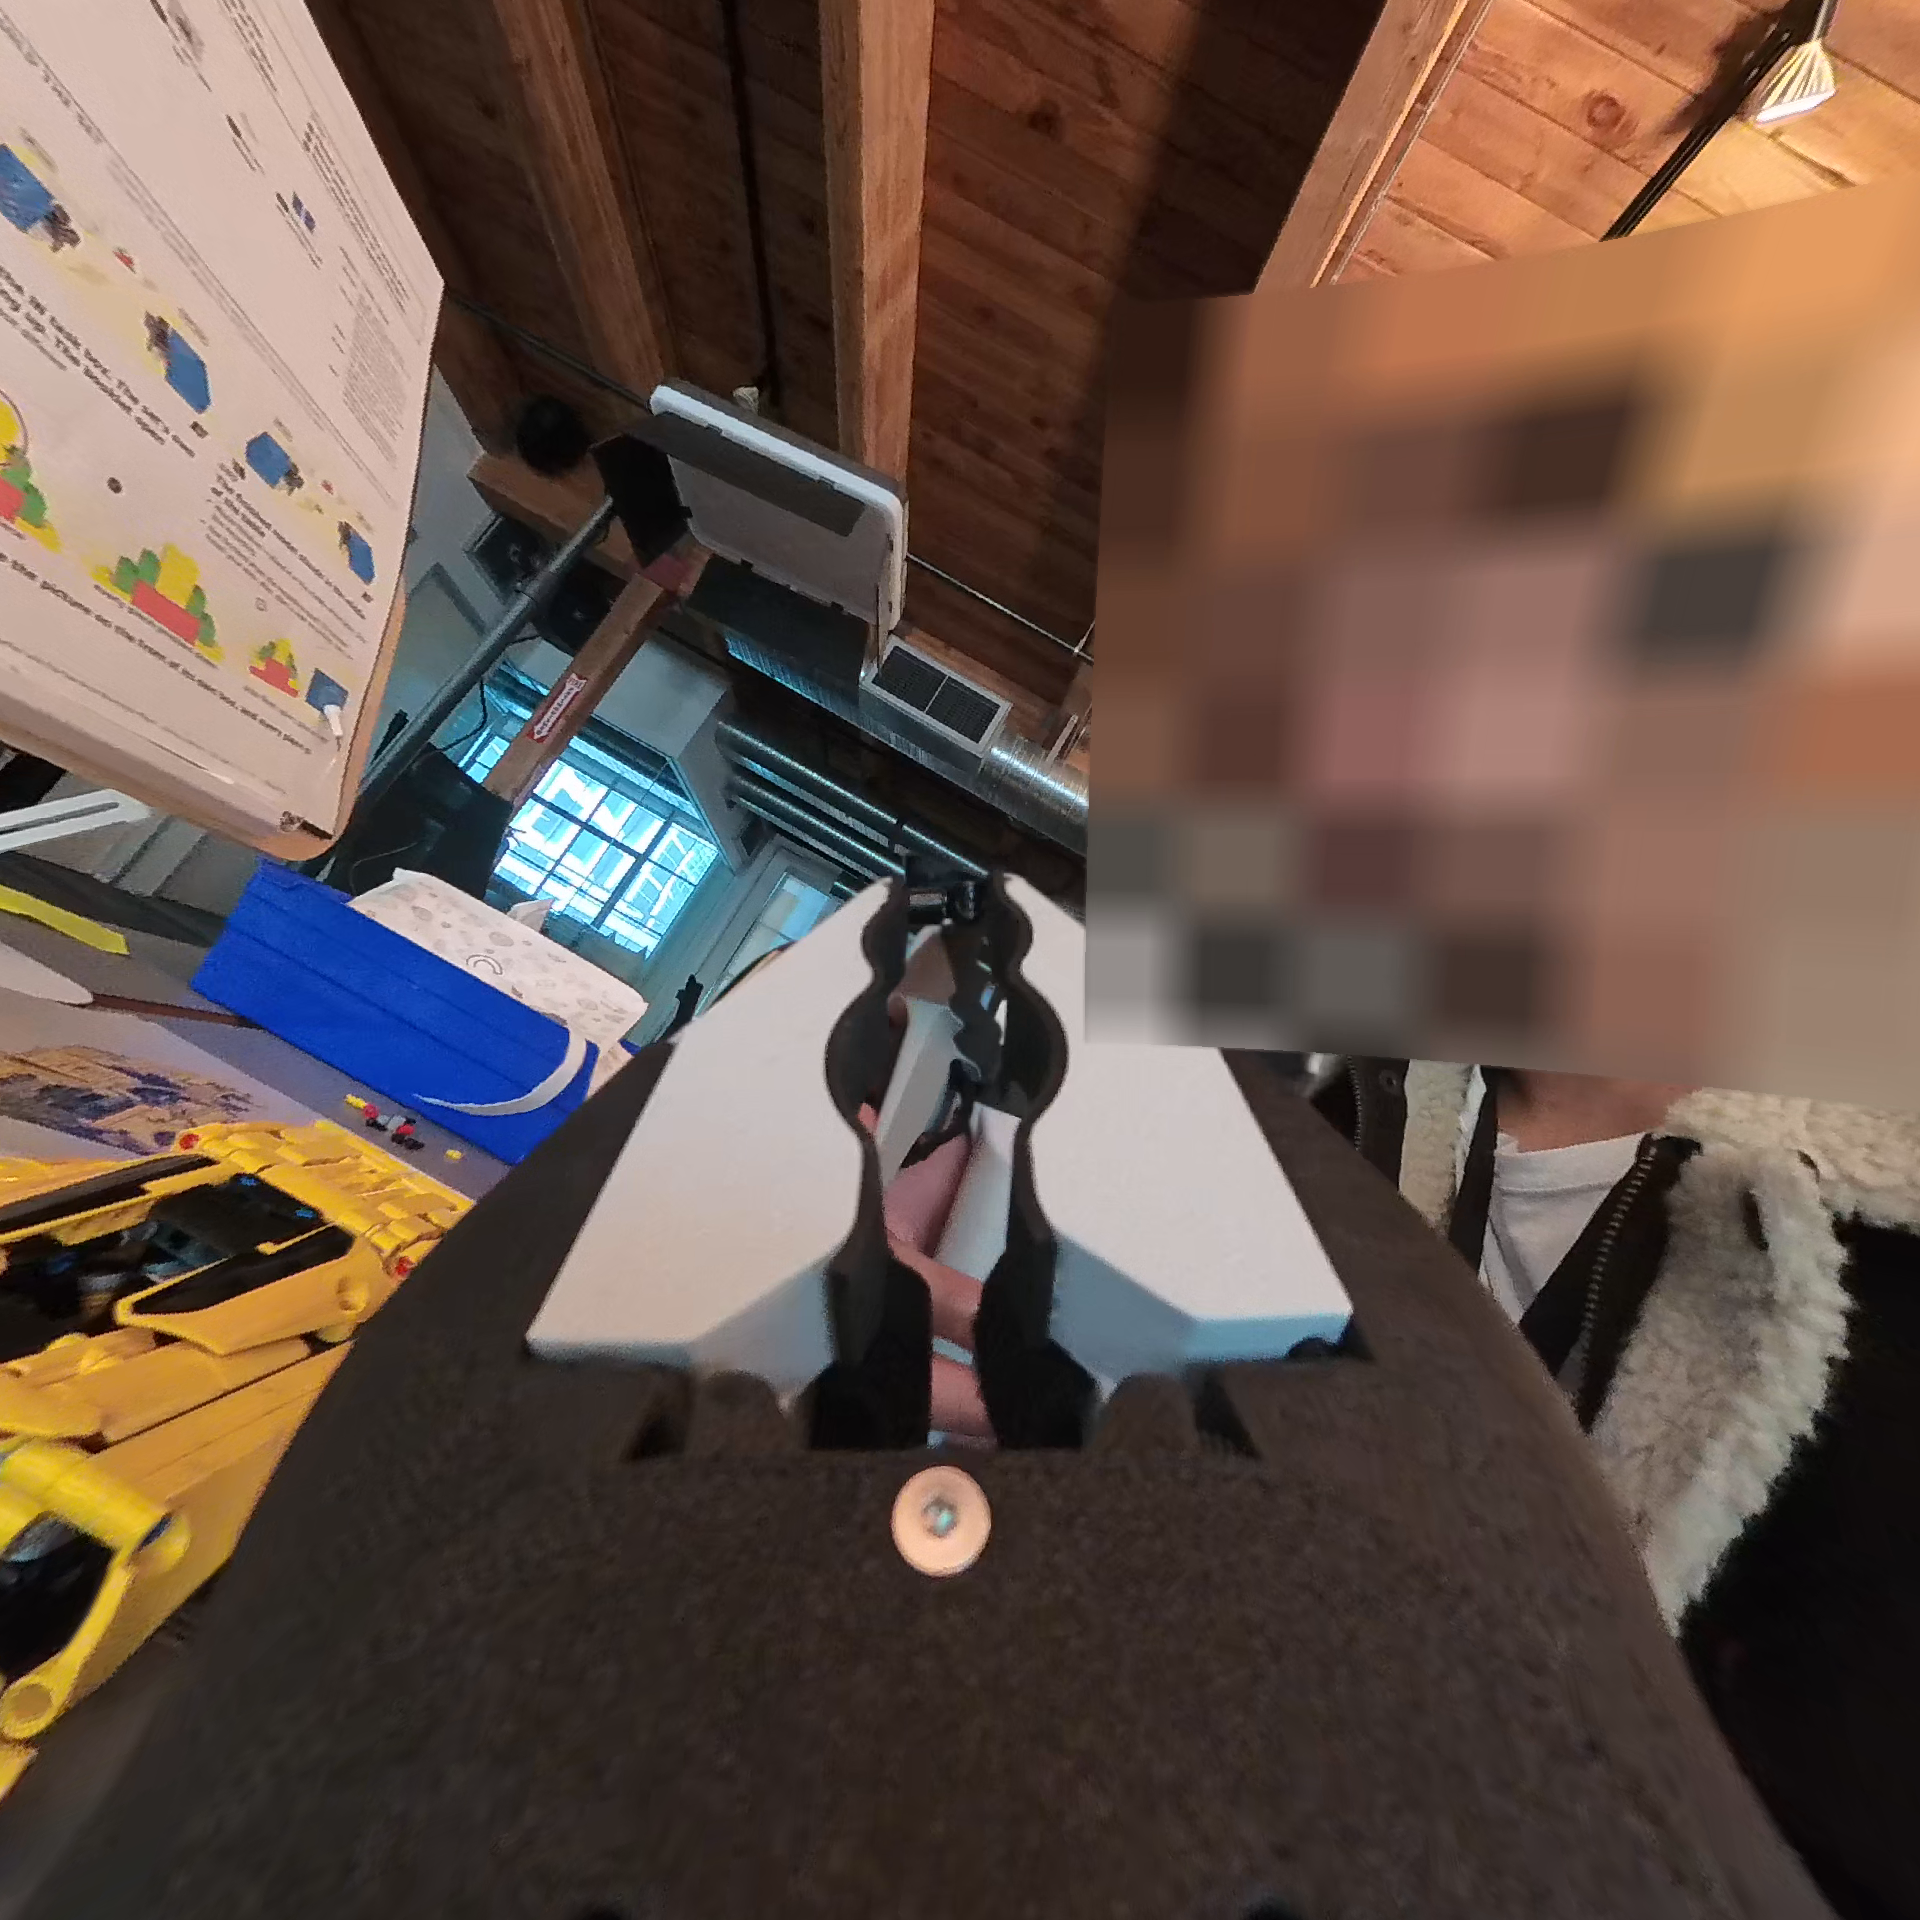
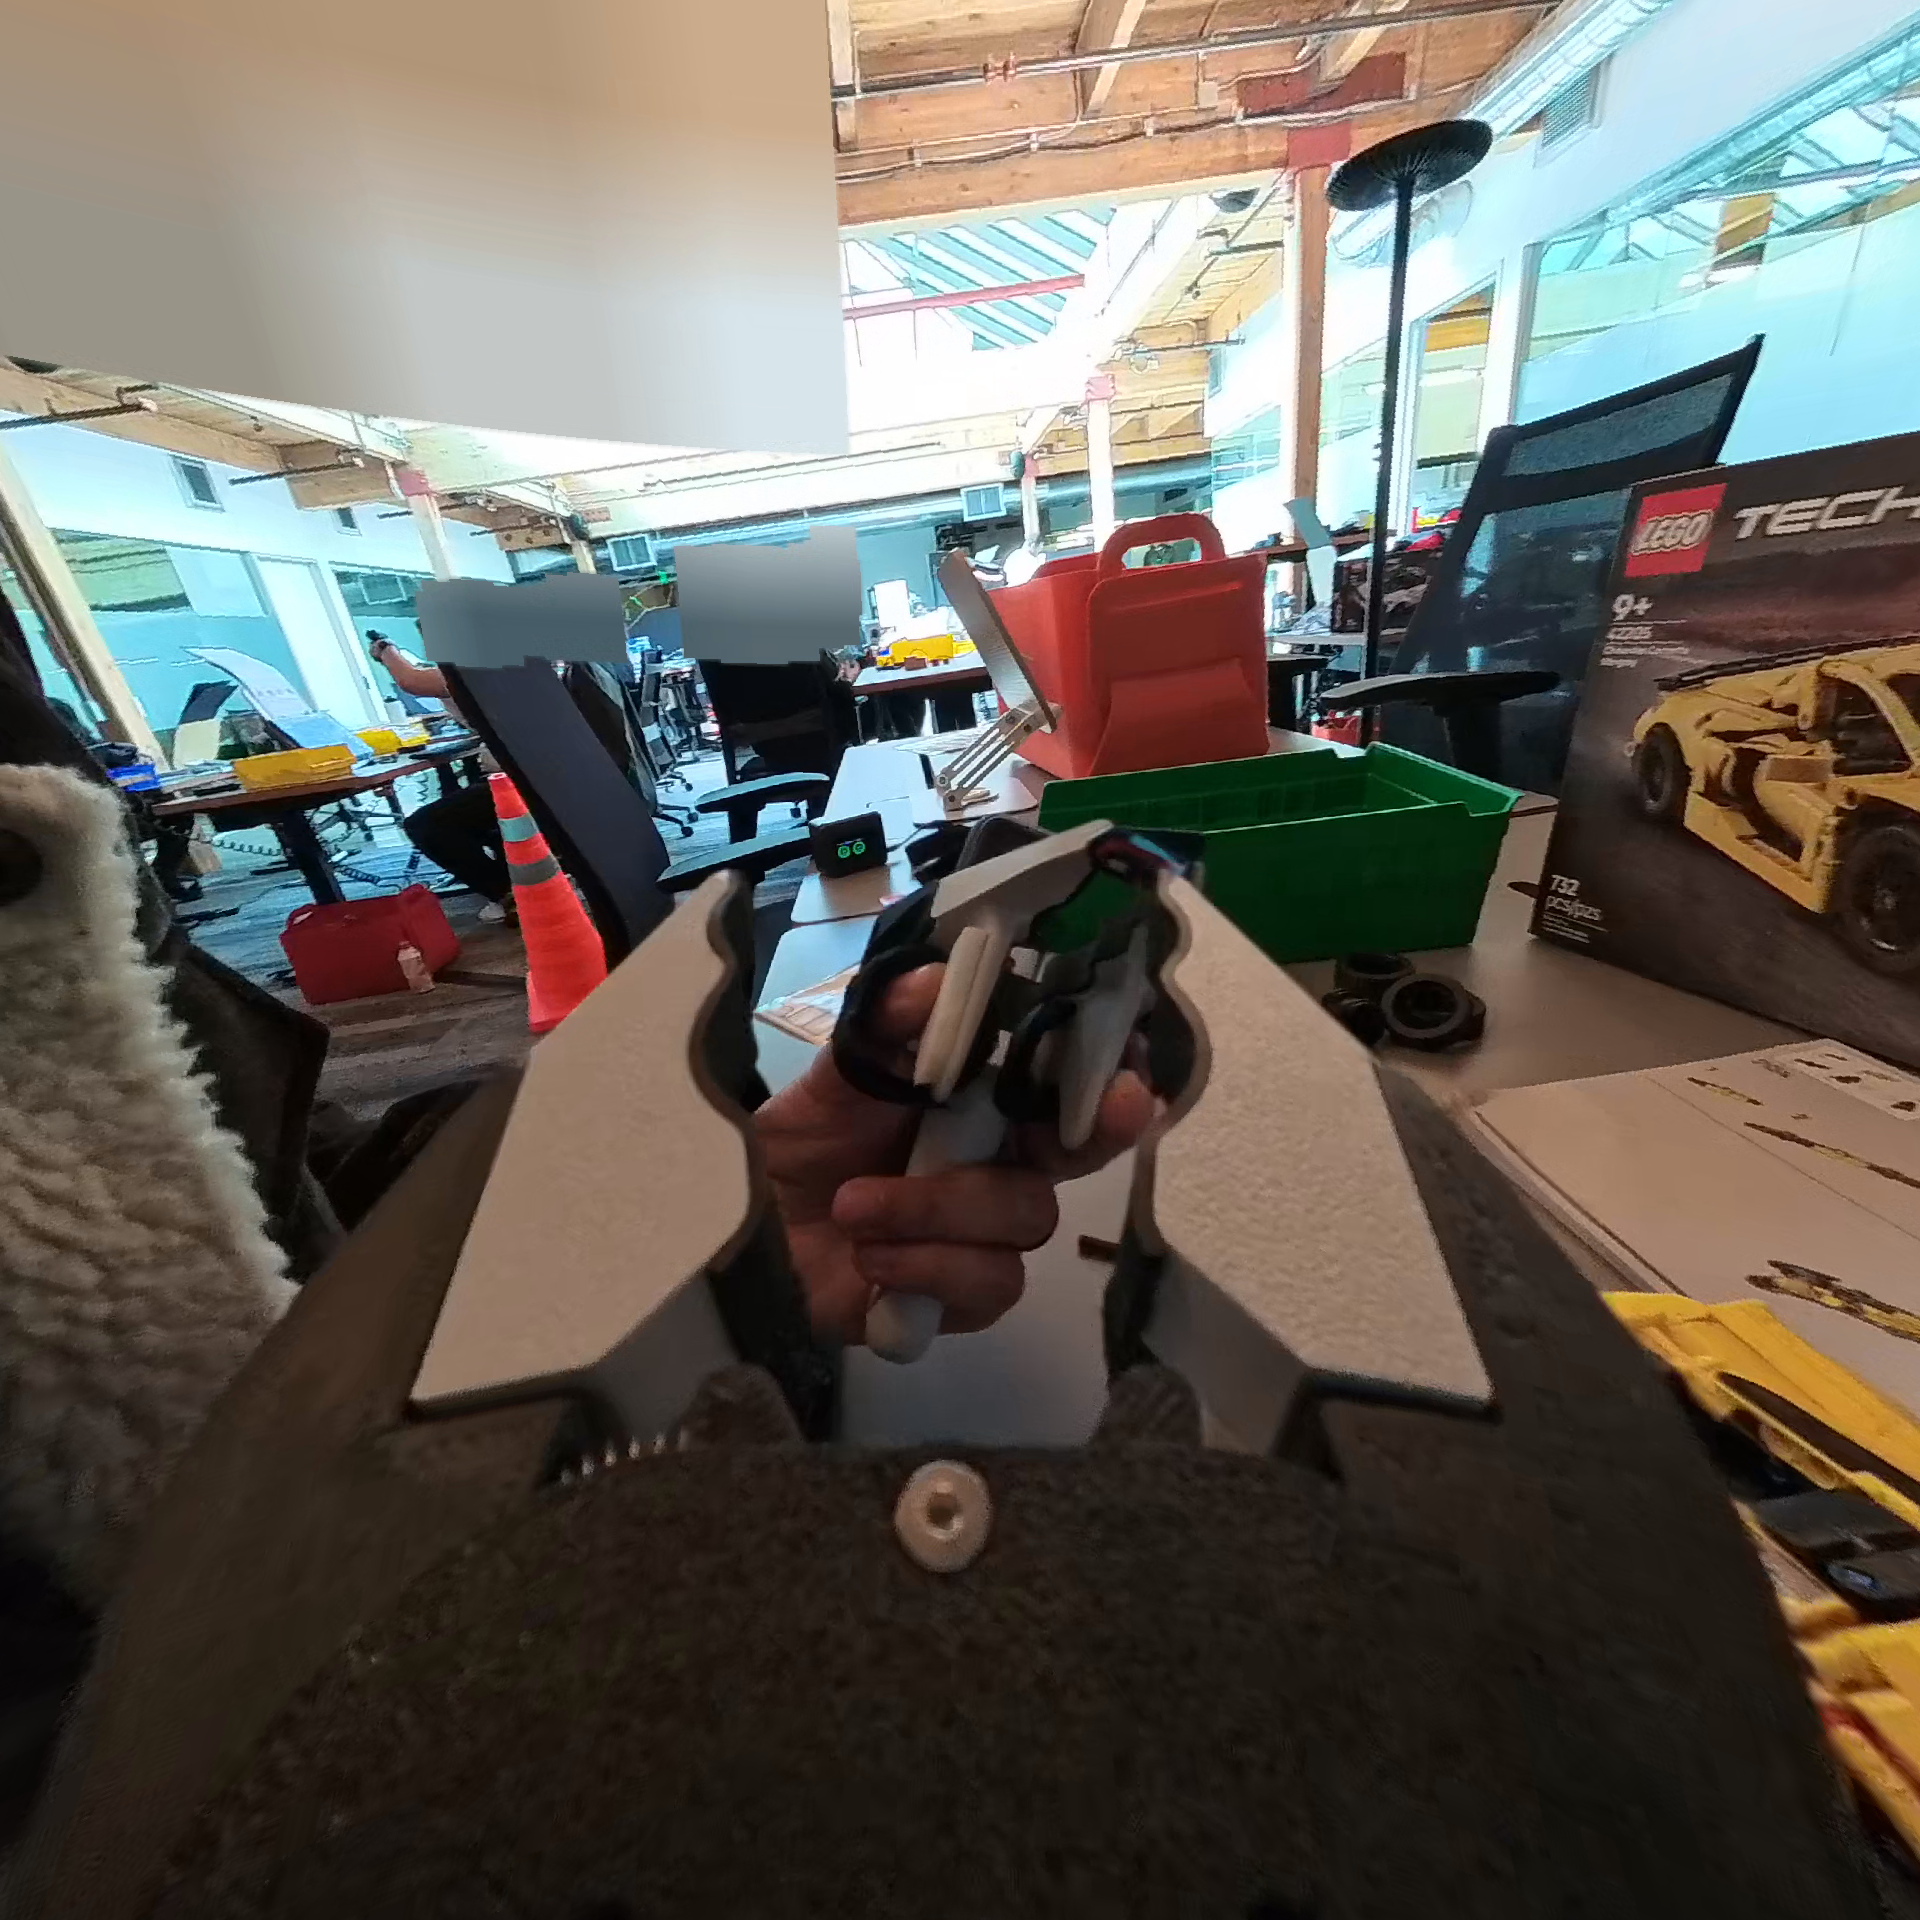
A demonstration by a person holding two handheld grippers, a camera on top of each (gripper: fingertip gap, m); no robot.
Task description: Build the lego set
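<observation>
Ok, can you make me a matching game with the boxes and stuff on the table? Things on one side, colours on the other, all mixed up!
Things:
1. lego car
2. open bin beside the set's box
3. carry tote with a handle
4. loose tyres

Colours:
A. black
B. red-orange
C. yellow
D. green

Pairs: 1-C, 2-D, 3-B, 4-A
</observation>
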